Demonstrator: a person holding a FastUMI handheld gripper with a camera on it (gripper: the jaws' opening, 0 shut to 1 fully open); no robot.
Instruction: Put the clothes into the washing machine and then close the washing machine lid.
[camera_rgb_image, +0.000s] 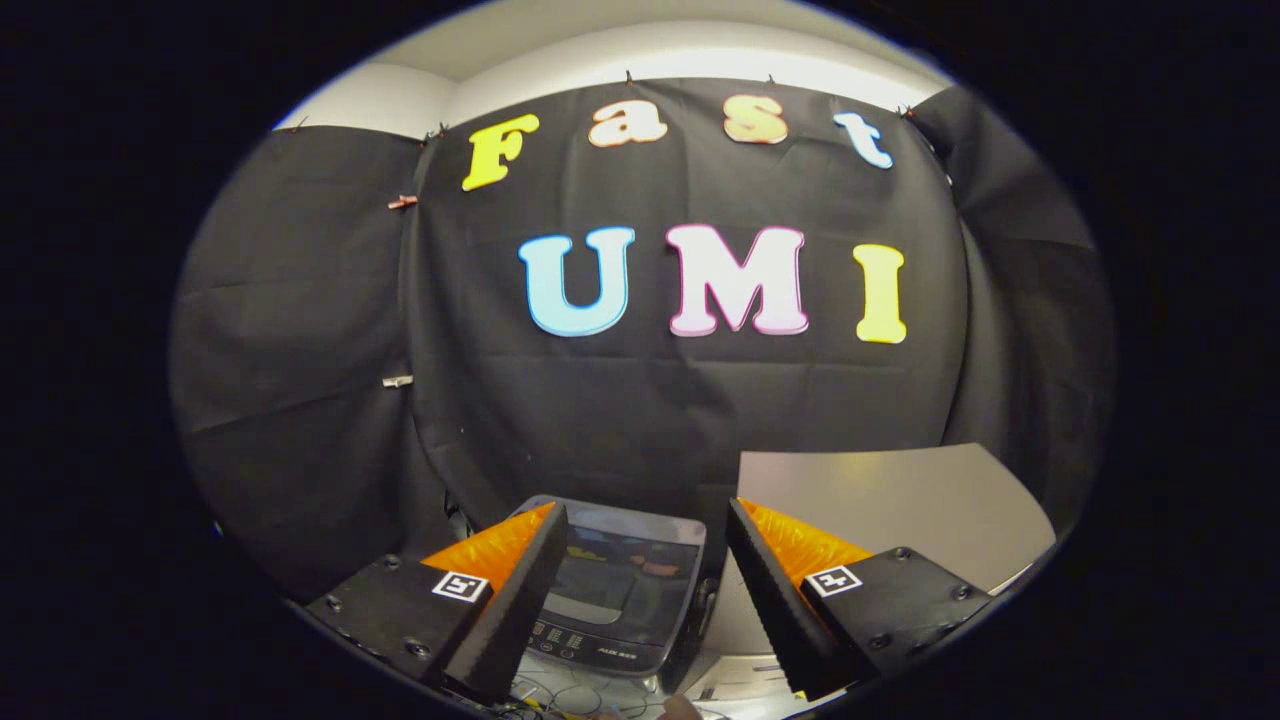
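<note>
From the gripper view, I have the gripper (640, 590) held high with its fingers spread apart and nothing between them. Low in the centre of the frame, between and just beyond the fingers, sits the washing machine (620, 590); its lid (625, 575) looks flat and down, though I can't be sure it's latched. A grey table (900, 500) lies at lower right. I see no clothes, so I can't judge whether loading is done or still ahead.
</note>
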